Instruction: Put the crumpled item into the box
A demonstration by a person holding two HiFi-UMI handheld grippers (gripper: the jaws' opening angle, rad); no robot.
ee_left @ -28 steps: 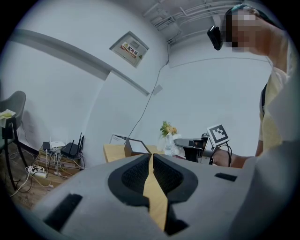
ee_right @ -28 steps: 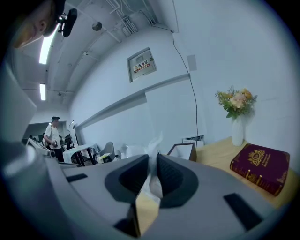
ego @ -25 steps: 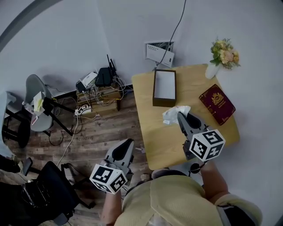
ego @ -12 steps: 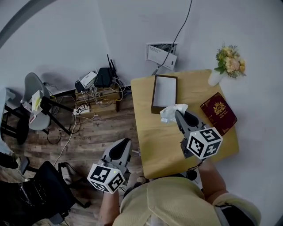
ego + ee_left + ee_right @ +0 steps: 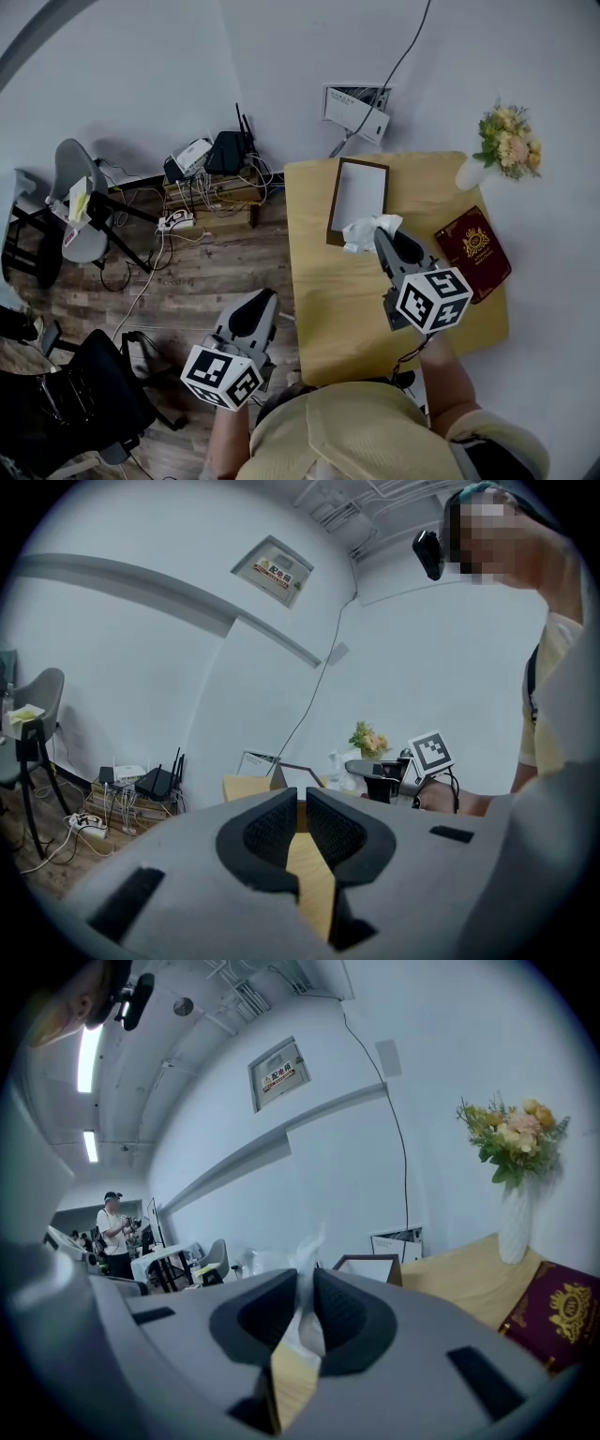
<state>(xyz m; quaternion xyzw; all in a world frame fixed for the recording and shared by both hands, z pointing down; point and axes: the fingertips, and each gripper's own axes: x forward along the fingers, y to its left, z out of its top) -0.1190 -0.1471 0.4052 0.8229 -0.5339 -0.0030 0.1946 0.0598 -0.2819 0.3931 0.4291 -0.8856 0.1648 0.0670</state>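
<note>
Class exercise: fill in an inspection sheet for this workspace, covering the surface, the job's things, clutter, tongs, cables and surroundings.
Surface: light wooden table.
Job's things: crumpled tissue held by the near end of the open box, not yet inside.
Clutter: red book and vase of flowers on the table's right side.
Tongs: right tongs shut on the tissue; left tongs off the table, narrow gap, nothing between.
Cables: floor tangle beside routers; wall cable.
Surroundings: grey chair, wood floor.

the right gripper moves forward with the crumpled tissue, which now overlaps the near corner of the box rather than hanging short of it.
</note>
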